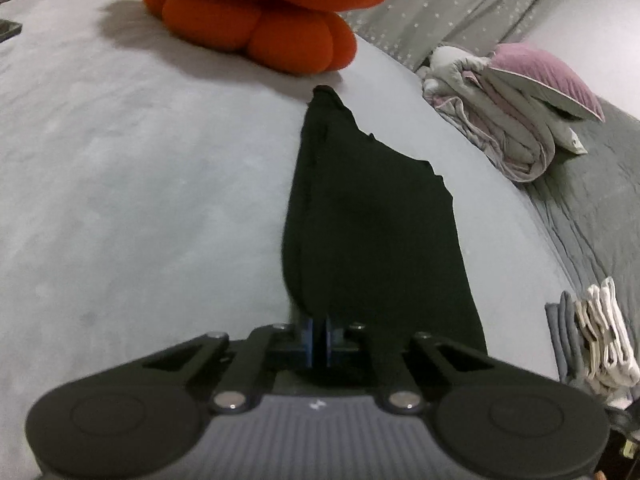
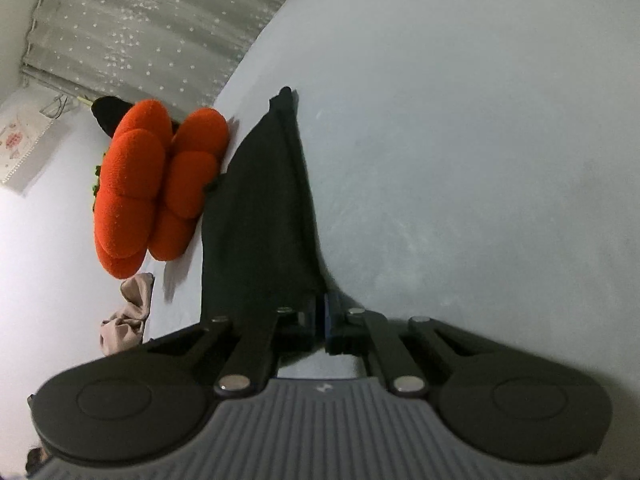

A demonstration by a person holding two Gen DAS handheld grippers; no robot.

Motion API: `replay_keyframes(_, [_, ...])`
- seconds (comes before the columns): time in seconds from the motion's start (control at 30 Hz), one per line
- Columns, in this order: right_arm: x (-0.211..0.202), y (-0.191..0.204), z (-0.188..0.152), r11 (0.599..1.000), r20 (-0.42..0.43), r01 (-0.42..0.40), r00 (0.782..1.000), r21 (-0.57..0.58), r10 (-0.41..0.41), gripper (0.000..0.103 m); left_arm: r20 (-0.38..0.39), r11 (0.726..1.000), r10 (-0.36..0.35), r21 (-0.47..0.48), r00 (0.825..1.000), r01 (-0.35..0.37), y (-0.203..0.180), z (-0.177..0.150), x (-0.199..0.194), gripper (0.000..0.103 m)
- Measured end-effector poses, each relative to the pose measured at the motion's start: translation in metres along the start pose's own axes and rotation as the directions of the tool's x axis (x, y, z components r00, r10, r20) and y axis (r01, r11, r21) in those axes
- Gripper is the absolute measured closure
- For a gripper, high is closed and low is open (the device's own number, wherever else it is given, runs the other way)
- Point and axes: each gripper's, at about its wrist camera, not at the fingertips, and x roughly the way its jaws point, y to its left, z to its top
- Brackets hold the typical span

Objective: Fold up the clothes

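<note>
A black garment (image 1: 372, 216) lies folded in a long narrow strip on the light grey bed sheet (image 1: 140, 184), running away from the camera toward the orange cushion. My left gripper (image 1: 319, 328) is shut on the garment's near edge, its blue pads pinching the cloth. In the right wrist view the same black garment (image 2: 260, 216) stretches ahead, and my right gripper (image 2: 320, 312) is shut on its near corner. That view is rolled sideways, so the bed appears tilted.
An orange pumpkin-shaped cushion (image 1: 264, 12) sits just beyond the garment's far end. Rolled bedding with a purple pillow (image 1: 516, 108) lies at the right, a stack of folded clothes (image 1: 596, 336) near the bed's right edge. A beige cloth (image 2: 128, 312) is crumpled beside the cushion.
</note>
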Motion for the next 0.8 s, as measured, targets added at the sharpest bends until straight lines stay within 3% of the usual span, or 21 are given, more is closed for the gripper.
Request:
replay_keyframes(0.13, [-0.015, 0.012, -0.005, 0.999, 0.027, 0.002, 1.0, -0.051, -0.001, 0.1, 0.011, 1.0, -0.027, -0.008, 1.0, 0.028, 0.0, -0.004, -0.022, 0.099])
replay_keyframes(0.27, [-0.038, 0.017, -0.016, 0.999, 0.01, 0.005, 1.0, -0.048, -0.005, 0.1, -0.026, 1.0, -0.022, 0.013, 0.999, 0.022, 0.002, -0.017, -0.048, 0.099])
replay_keyframes(0.43, [-0.073, 0.019, -0.046, 0.999, -0.025, 0.015, 1.0, -0.048, -0.017, 0.1, -0.058, 0.999, 0.0, 0.045, 0.998, 0.002, 0.01, -0.069, -0.096, 0.099])
replay_keyframes(0.63, [-0.119, 0.009, -0.118, 0.992, -0.077, 0.072, 0.994, -0.107, -0.08, 0.1, -0.079, 0.993, 0.035, 0.115, 0.996, -0.026, 0.015, -0.148, -0.149, 0.099])
replay_keyframes(0.8, [-0.141, 0.023, -0.149, 0.968, -0.081, 0.107, 0.988, -0.229, -0.128, 0.099, -0.081, 0.988, 0.014, 0.152, 0.997, -0.001, 0.021, -0.162, -0.163, 0.093])
